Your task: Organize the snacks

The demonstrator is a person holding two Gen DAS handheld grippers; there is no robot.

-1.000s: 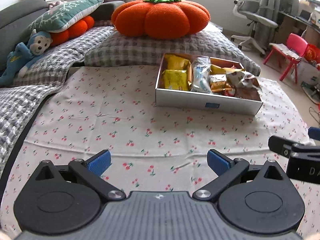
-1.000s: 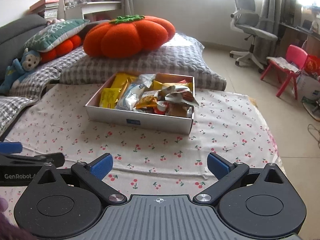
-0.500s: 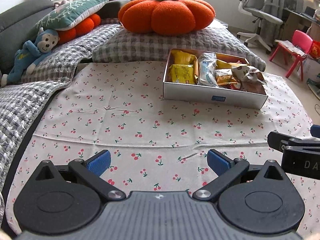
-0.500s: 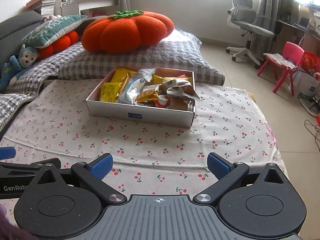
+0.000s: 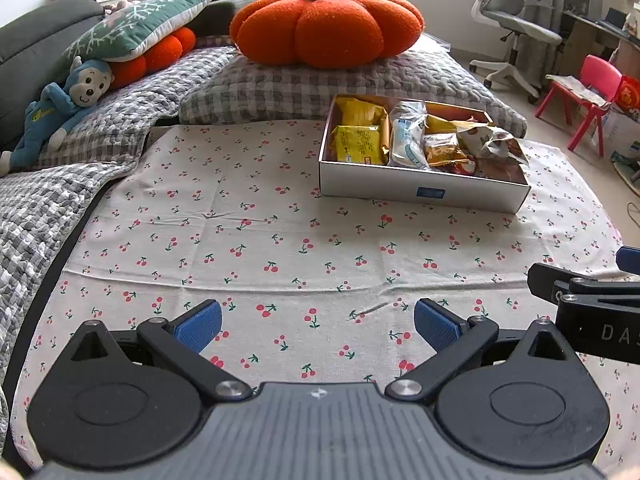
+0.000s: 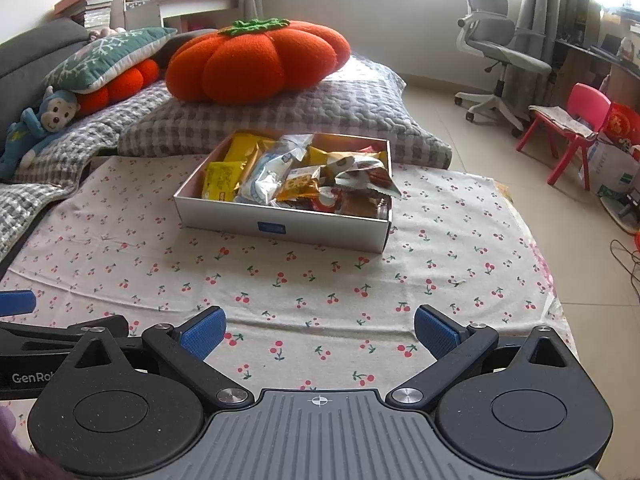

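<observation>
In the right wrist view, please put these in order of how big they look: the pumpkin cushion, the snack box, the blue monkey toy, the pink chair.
1. Snack box and pumpkin cushion: nearly alike; the box lies nearer, so I do not rank them.
2. Pink chair.
3. Blue monkey toy, partly under a pillow.

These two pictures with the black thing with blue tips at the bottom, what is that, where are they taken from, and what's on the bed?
Each picture comes from a camera mounted on a hand-held gripper, looking forward along its two fingers. One view is from the left gripper, the other from the right gripper. Both are open and hold nothing. The blue tips are finger pads. Ahead, on a cherry-print cloth, sits a white box full of wrapped snacks. Behind it lie a grey checked pillow, an orange pumpkin cushion and a blue monkey toy. Each view also catches the other gripper at its edge.
</observation>
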